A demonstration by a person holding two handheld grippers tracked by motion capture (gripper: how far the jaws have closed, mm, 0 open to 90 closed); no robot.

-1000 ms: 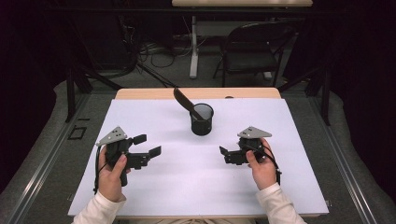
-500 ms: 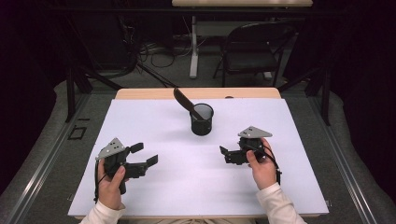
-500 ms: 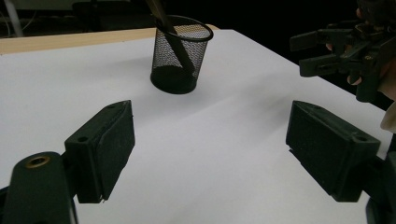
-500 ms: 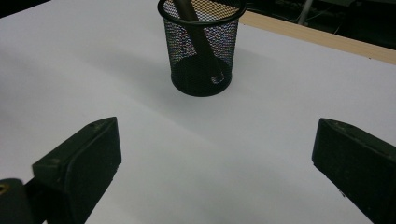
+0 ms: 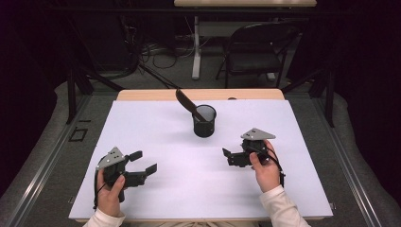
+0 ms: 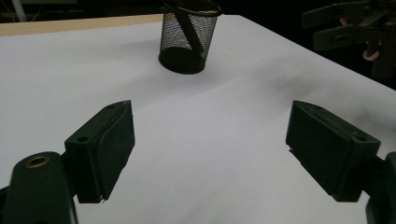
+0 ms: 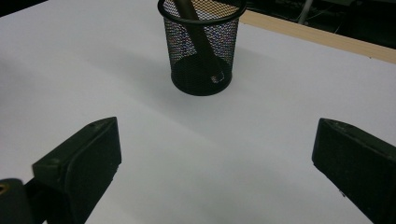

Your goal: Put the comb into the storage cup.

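Jaws of both the left gripper [image 5: 143, 162] and the right gripper [image 5: 227, 158] stand wide and empty, each well short of the mesh cup [image 5: 204, 121], which stands upright on the worktop [image 5: 156, 127] with a dark spatula [image 5: 188, 102] leaning inside it.

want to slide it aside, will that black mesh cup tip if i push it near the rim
Probably. The mesh cup is taller than wide and looks light, being open wire. The dark utensil leans out over one side of the rim, so a high push may topple it. Pushing near the base looks safer.
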